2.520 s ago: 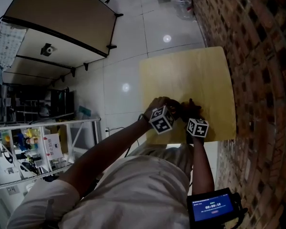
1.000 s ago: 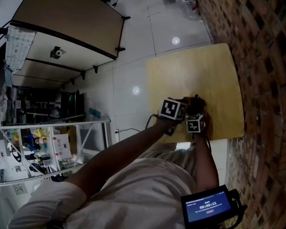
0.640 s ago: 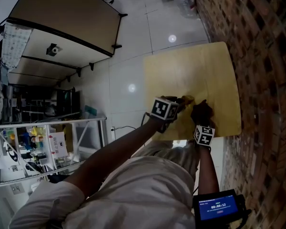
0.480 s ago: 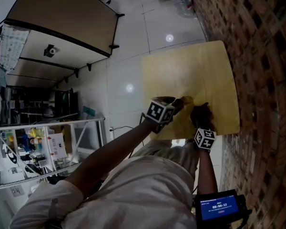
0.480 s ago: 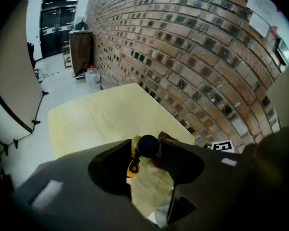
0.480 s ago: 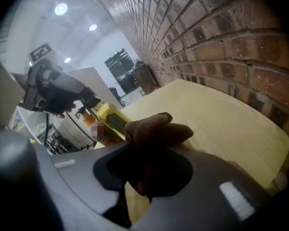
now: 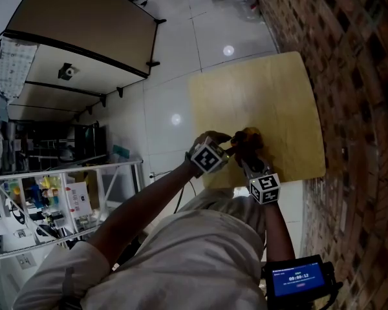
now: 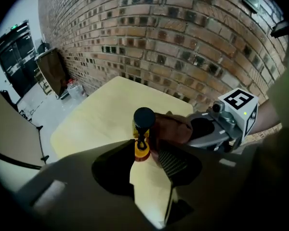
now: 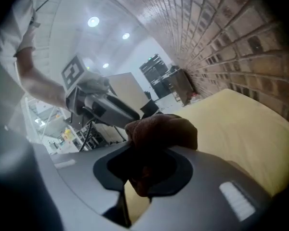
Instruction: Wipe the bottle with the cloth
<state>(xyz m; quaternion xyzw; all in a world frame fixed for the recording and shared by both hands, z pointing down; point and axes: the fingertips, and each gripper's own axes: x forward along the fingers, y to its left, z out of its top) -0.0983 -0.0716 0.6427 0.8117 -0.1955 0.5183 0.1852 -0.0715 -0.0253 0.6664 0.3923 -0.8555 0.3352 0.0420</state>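
Note:
A small yellow bottle [image 8: 141, 147] with a black cap stands over the light wooden table [image 7: 265, 95], between the jaws of my left gripper [image 8: 145, 154]. Those jaws have just been closing, and they grip the bottle below its cap. My right gripper [image 9: 145, 174] is shut on a brown cloth [image 9: 161, 131]. In the left gripper view the cloth [image 8: 173, 128] is pressed against the bottle's right side. In the head view both grippers meet near the table's front edge, left gripper [image 7: 226, 149] beside right gripper [image 7: 244, 155], and the cloth [image 7: 247, 138] hides most of the bottle.
A brick wall [image 7: 349, 76] runs along the table's right side. White tiled floor [image 7: 174, 76] lies to the left, with a brown-topped table [image 7: 84, 18] and a cluttered wire shelf [image 7: 45, 199]. A small screen device [image 7: 297, 279] hangs at the person's waist.
The right gripper has risen and swung left, bringing the cloth from the table against the bottle. The left gripper has rolled and shifted slightly left with the bottle.

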